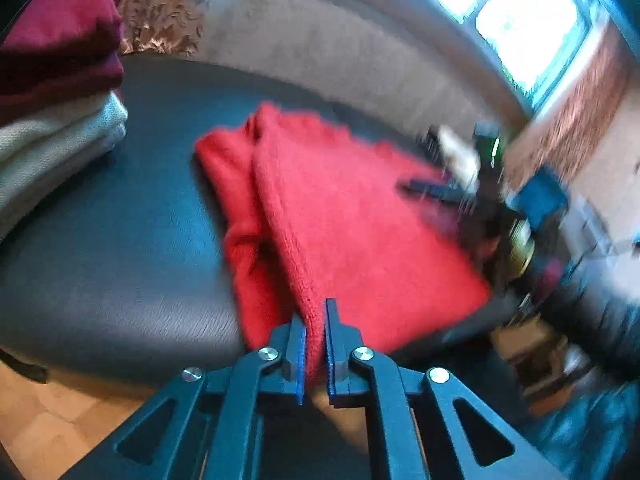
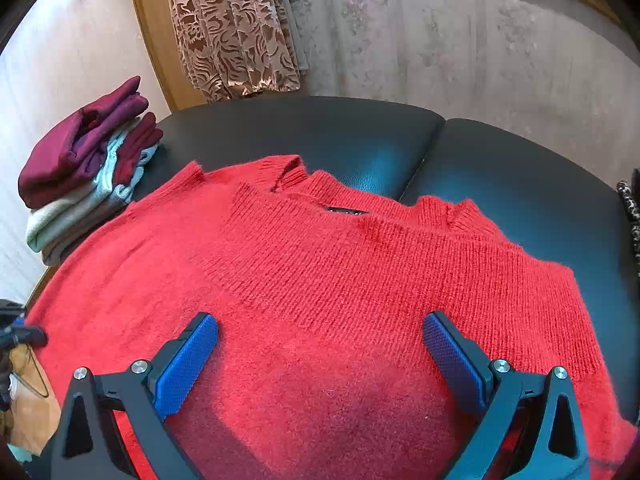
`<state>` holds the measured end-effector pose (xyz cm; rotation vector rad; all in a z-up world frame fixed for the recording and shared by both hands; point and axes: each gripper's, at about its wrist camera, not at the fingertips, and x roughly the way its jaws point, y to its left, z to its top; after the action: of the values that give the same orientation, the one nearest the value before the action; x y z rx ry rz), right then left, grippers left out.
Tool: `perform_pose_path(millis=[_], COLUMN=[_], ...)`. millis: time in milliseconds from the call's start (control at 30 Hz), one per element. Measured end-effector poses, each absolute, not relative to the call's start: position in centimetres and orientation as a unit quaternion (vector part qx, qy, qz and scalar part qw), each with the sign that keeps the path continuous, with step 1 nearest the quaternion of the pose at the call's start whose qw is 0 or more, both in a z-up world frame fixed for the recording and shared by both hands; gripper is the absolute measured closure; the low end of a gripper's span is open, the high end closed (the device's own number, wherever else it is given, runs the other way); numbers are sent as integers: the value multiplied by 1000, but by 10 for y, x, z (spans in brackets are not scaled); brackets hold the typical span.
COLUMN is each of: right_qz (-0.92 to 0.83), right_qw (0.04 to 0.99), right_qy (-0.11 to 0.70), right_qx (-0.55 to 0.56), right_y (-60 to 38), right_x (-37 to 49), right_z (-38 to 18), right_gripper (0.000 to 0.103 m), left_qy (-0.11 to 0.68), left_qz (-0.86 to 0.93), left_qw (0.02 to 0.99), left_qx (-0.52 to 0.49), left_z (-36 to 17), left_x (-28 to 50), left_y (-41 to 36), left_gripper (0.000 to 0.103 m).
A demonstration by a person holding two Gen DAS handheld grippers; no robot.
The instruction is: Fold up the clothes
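The left tool [image 1: 314,340] is clenched on a thick folded edge of the red sweater [image 2: 320,300], which lies spread on the black padded worktop [image 2: 360,136], just beside the stack of folded clothes [image 2: 80,172]. The right tool [image 2: 320,360] hovers over it, released. The fuzzy ribbed knit looks heavy and slippery; a one-sided pull could drag or skew the fold

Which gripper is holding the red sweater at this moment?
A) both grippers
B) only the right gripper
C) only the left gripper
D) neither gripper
C: the left gripper has its fingers closed on an edge of the red sweater, while the right gripper is wide open above the knit and grips nothing.
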<state>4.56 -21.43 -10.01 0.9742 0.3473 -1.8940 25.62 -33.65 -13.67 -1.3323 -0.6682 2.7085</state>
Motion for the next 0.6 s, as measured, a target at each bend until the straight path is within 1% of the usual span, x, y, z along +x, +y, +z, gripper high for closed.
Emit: perform_pose_path(millis=[33, 100, 167, 233, 267, 300, 367, 433, 533, 567, 600], right_qz=[-774, -773, -773, -773, -773, -773, -773, -773, -773, -773, -773], right_qw=[473, 475, 476, 476, 476, 476, 478, 479, 479, 479, 479], right_qy=[141, 138, 136, 135, 135, 134, 131, 130, 129, 129, 129], right_qx=[398, 397, 397, 397, 397, 396, 397, 396, 396, 396, 396], right_y=[-214, -213, -213, -213, -213, -213, -212, -212, -212, -212, -212], right_x=[45, 45, 44, 43, 43, 43, 42, 42, 42, 42, 42], right_z=[-100, -101, -101, -101, -101, -101, -100, -100, -100, -100, -100], right_gripper=[0, 0, 0, 0, 0, 0, 0, 0, 0, 0, 0], left_qy=[-207, -242, -258, -272, -279, -286, -318, -325, -301, -290, -271], left_qz=[867, 860, 859, 860, 861, 863, 866, 876, 893, 895, 897], left_qw=[18, 22, 12, 5, 2, -1, -20, -30, -28, -31, -38], left_qx=[-453, -448, -442, -431, -425, -417, -385, -356, -335, -337, -347], left_z=[-146, -157, -156, -151, -148, -144, -131, -116, -99, -96, -98], left_x=[255, 263, 263, 264, 264, 265, 266, 264, 246, 237, 223], left_y=[-336, -344, -346, -349, -350, -352, -366, -373, -375, -375, -373], left_gripper=[97, 96, 96, 94, 90, 82, 75, 74, 68, 62, 59])
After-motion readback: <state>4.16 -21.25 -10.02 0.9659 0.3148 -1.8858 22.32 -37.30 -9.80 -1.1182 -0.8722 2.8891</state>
